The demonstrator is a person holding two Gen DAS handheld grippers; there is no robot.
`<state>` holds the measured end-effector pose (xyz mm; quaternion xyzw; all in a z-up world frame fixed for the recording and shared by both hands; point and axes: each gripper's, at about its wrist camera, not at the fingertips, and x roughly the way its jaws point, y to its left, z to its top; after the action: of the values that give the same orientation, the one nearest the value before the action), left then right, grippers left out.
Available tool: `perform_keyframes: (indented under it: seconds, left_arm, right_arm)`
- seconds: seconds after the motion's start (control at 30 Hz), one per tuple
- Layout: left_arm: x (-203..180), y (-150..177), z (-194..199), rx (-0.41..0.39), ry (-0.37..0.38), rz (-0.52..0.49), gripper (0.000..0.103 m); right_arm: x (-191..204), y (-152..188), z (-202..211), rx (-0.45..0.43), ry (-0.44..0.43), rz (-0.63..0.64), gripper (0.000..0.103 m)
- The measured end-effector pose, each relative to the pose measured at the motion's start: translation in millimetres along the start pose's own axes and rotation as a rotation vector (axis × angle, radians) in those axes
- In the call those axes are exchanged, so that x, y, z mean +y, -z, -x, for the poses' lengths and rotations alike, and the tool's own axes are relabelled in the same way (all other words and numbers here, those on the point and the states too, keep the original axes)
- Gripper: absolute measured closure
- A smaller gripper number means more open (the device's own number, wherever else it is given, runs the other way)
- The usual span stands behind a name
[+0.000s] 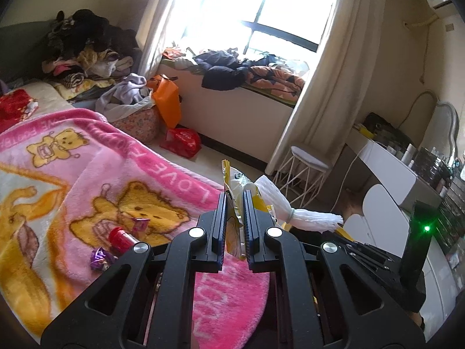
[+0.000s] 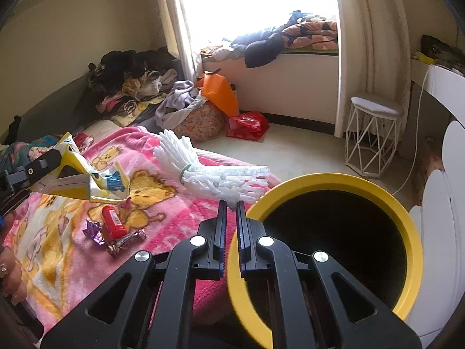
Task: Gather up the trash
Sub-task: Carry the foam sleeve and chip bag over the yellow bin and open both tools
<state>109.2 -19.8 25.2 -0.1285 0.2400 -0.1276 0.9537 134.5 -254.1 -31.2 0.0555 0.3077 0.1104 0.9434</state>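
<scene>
My left gripper (image 1: pixel 234 200) is shut on a yellow snack wrapper (image 1: pixel 236 186) and holds it above the pink bear blanket (image 1: pixel 87 174); it shows at the left of the right wrist view (image 2: pixel 43 171) with the wrapper (image 2: pixel 96 180). My right gripper (image 2: pixel 231 212) is shut on the rim of a yellow bin (image 2: pixel 334 180) with a dark inside, beside the bed. A white foam net (image 2: pixel 203 168) lies on the blanket near the bin. A red tube (image 2: pixel 113 222), a purple wrapper (image 2: pixel 93 231) and a silver wrapper (image 2: pixel 128 240) lie on the blanket.
A white wire stool (image 2: pixel 372 136) stands by the curtain. A red bag (image 2: pixel 247 125), an orange bag (image 2: pixel 219 93) and a floral basket (image 2: pixel 200 122) sit on the floor. Clothes pile (image 2: pixel 130 81) at the bed's far end. A white dresser (image 1: pixel 392 171) is at right.
</scene>
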Motion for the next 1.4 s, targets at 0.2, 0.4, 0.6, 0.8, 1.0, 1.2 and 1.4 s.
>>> perform_keyframes:
  seconds: [0.2,0.4,0.6,0.8,1.0,1.2,1.4]
  left_arm:
    - [-8,2,-3,0.009,0.013,-0.017,0.096]
    - [-14,5,-7,0.022,0.023,-0.041,0.096]
    - [-21,9,-12,0.039,0.034,-0.058,0.096]
    - [-32,14,-15,0.053,0.050,-0.077,0.096]
    - [-46,20,-20,0.070,0.073,-0.097,0.096]
    - [-60,27,-28,0.090,0.092,-0.131,0.096]
    - [-71,34,-34,0.106,0.107,-0.154,0.096]
  right_arm:
    - [-11,3,5,-0.004,0.018,-0.018,0.096]
    - [-19,6,9,-0.008,0.037,-0.037,0.096]
    - [-33,7,13,-0.013,0.058,-0.061,0.096]
    - [-48,8,16,-0.015,0.088,-0.090,0.096]
    - [-64,11,17,-0.011,0.124,-0.113,0.096]
    - [-80,14,18,-0.003,0.157,-0.138,0.096]
    - [-95,17,18,0.009,0.191,-0.163,0.096]
